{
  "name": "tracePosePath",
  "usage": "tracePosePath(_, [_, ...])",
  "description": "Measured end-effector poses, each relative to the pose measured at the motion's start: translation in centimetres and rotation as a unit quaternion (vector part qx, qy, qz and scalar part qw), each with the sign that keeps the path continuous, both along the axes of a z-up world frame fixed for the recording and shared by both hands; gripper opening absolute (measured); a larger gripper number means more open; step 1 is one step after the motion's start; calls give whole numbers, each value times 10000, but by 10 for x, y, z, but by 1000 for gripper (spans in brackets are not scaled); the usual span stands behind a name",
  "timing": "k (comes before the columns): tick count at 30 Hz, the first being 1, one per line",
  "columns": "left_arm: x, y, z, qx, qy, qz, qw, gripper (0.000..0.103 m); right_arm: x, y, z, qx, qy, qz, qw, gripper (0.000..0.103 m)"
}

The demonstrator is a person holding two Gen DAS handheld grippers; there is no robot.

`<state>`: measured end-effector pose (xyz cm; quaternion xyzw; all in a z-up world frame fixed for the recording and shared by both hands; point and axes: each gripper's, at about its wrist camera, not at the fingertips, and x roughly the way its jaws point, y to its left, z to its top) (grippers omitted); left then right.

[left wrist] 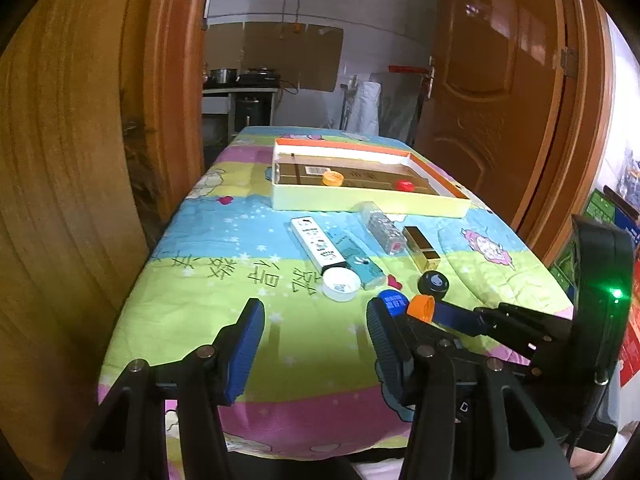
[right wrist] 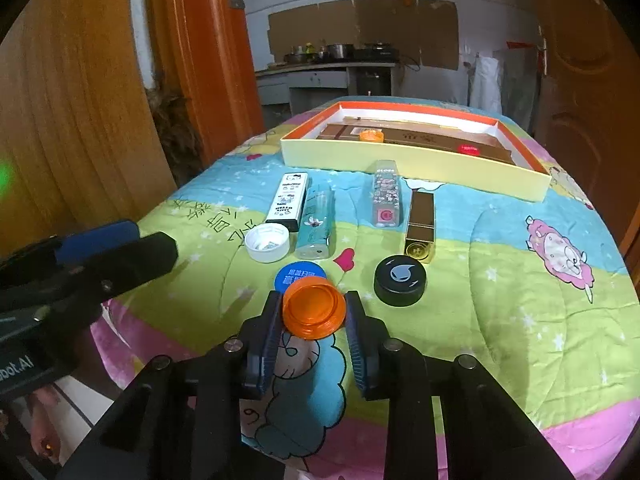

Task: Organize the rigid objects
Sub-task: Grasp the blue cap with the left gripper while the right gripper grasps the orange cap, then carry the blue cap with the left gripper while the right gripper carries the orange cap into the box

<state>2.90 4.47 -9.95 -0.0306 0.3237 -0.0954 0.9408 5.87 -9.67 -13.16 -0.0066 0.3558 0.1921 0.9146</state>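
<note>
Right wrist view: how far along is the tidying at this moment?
Done: an orange cap and a red cap lie in the box. In hand: the right gripper is shut on another orange lid; the left gripper is open and holds nothing. Left on the quilt: white cap, blue cap, black cap and four small packages.

A white rectangular box point(right wrist: 289, 198) lying on the quilt point(right wrist: 500, 280) reads "HELLO KITTY" near its closer end. A clear patterned tube point(right wrist: 386, 194) beside it has "GLOSS" printed at its far end. The left gripper's body point(right wrist: 24, 364), at the frame edge, shows the partial lettering "oot.AI". Large Chinese characters are printed on the quilt, and on a blue cap point(right wrist: 301, 276), but are not legible.
</note>
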Motion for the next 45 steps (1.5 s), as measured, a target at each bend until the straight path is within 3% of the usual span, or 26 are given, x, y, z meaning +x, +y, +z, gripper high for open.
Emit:
tracePosePath(13, [16,-53,-19,128,257,-816,9963,53,-28,-58,24,530,-276,-450,9972,31])
tracePosePath(16, [23,-64,-25,267,315,-812,9958,53,-30,-71,26,578,-317,-608,9960,31])
tracePosePath(22, [40,-67,-35,147,464,-721,9962,52,-31,-91,20,757,-204,-796,9937,31])
tracePosePath(24, [41,-68,-36,134,462,-703,9964,48,-30,-95,17,811,-150,-828,9931,31])
tracePosePath(27, [41,-68,-36,182,420,-620,9970,31,-29,-97,13,856,-91,-851,9926,31])
tracePosePath(34, [37,-72,-36,347,347,-616,9969,31,-31,-94,10,854,-47,-807,9931,31])
tracePosePath(45, [34,-70,-32,274,318,-619,9972,31,-33,-85,12,733,-71,-697,9948,31])
